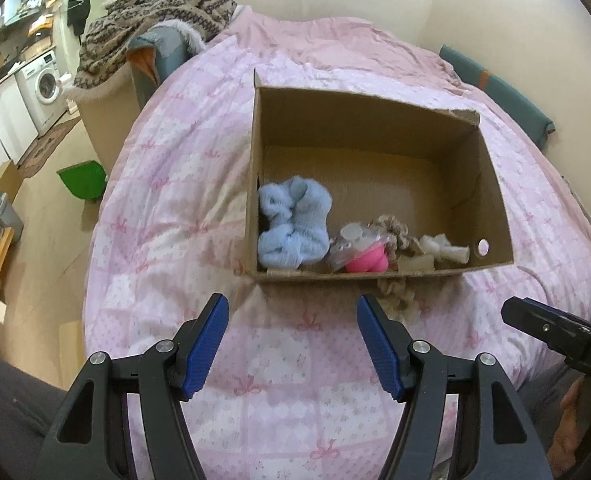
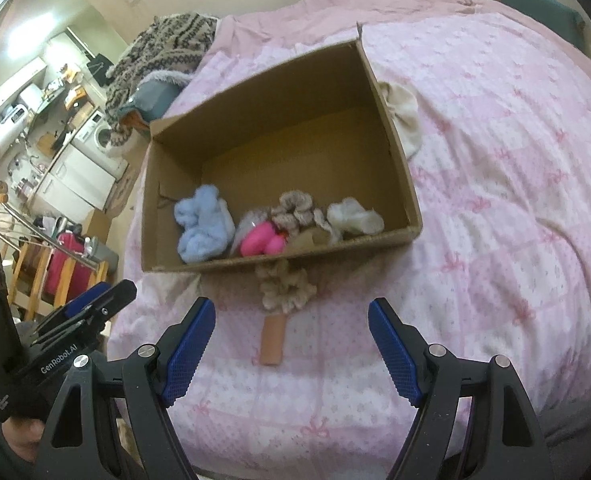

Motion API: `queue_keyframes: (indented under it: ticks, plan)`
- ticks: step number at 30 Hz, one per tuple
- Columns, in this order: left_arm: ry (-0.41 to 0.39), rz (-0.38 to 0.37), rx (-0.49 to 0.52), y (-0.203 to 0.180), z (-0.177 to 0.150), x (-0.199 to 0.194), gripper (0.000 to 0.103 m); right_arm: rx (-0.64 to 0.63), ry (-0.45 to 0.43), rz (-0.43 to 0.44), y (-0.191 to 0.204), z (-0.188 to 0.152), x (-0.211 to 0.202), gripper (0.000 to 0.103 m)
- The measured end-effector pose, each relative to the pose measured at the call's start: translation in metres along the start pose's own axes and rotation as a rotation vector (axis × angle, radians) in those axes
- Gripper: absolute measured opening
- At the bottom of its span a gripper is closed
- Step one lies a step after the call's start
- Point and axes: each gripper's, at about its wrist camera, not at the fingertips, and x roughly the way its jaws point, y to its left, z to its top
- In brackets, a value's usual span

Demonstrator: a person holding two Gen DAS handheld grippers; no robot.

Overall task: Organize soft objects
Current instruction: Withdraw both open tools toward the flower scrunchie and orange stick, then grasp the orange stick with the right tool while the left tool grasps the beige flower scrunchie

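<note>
An open cardboard box (image 1: 491, 184) (image 2: 395, 128) lies on the pink bed. Along its near wall lie a light blue fluffy cloth (image 1: 293, 224) (image 2: 203, 228), a pink soft item in clear wrap (image 1: 365, 260) (image 2: 261, 240), a beige crochet piece (image 2: 295, 208) and a white fluffy item (image 2: 355, 216). A beige crochet piece (image 2: 285, 286) (image 1: 395, 292) hangs over the box's near edge onto the bed. A cream cloth (image 2: 405, 116) lies outside the box's right wall. My left gripper (image 1: 291, 316) and right gripper (image 2: 291, 320) are open and empty, short of the box.
The pink patterned quilt (image 1: 199, 208) (image 2: 515, 200) covers the bed. A small brown strip (image 2: 273, 340) lies on it. A patterned blanket pile (image 1: 155, 20) sits at the bed's far left. A green bin (image 1: 83, 180) stands on the floor left.
</note>
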Motion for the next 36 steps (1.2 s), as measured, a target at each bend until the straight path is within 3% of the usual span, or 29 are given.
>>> queue_keyframes:
  ticks: [16,22,24,27,31,33,36]
  plan:
    - [0.121,0.073,-0.084,0.024,-0.007,0.029,0.064,0.092,0.179,-0.05,-0.019,-0.011,0.043,0.084]
    - [0.145,0.065,-0.1,0.027,-0.006,0.035,0.064,0.052,0.294,-0.08,-0.01,-0.017,0.075,0.082]
    - [0.145,0.064,-0.097,0.026,-0.006,0.035,0.064,0.027,0.327,-0.025,0.002,-0.018,0.087,0.064]
    - [0.14,0.064,-0.09,0.024,-0.005,0.035,0.064,-0.021,0.366,0.024,0.022,-0.018,0.105,0.051]
    - [0.133,0.069,-0.084,0.023,-0.004,0.034,0.064,-0.065,0.395,-0.023,0.036,-0.019,0.133,0.033]
    - [0.131,0.07,-0.082,0.022,-0.005,0.034,0.064,-0.083,0.391,-0.053,0.038,-0.021,0.138,0.016]
    - [0.137,0.07,-0.073,0.021,-0.005,0.035,0.064,-0.103,0.384,-0.054,0.04,-0.022,0.134,0.006]
